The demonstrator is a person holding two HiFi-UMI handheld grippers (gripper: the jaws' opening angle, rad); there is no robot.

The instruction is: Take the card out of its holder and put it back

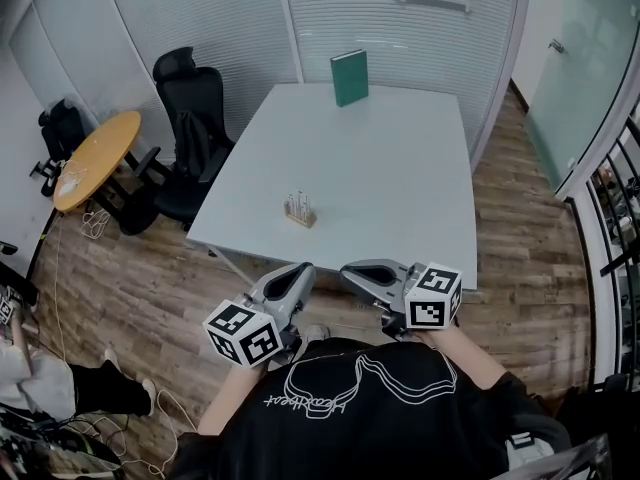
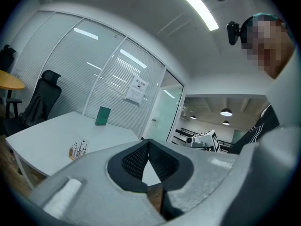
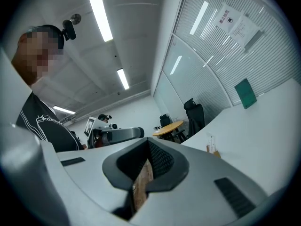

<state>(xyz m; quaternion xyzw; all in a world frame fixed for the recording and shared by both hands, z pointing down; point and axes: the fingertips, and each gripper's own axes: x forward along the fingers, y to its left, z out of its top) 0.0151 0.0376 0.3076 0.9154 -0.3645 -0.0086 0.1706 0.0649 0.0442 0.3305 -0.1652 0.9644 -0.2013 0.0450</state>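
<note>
A small wooden card holder (image 1: pixel 300 211) with several upright cards stands near the front of the white table (image 1: pixel 400 168). It also shows in the left gripper view as the card holder (image 2: pixel 78 149) and in the right gripper view as the card holder (image 3: pixel 212 149). Both grippers hang close to my body, short of the table's near edge and well apart from the holder. My left gripper (image 1: pixel 300 271) is shut and holds nothing, its tips meeting (image 2: pixel 148 142). The right gripper (image 1: pixel 350 271) is shut as well, with nothing between its tips (image 3: pixel 149 142).
A green book (image 1: pixel 349 77) stands upright at the table's far edge. Black office chairs (image 1: pixel 195 118) and a round orange table (image 1: pixel 95 158) stand to the left. Glass partitions close the back, and the floor is wood, with cables at the lower left.
</note>
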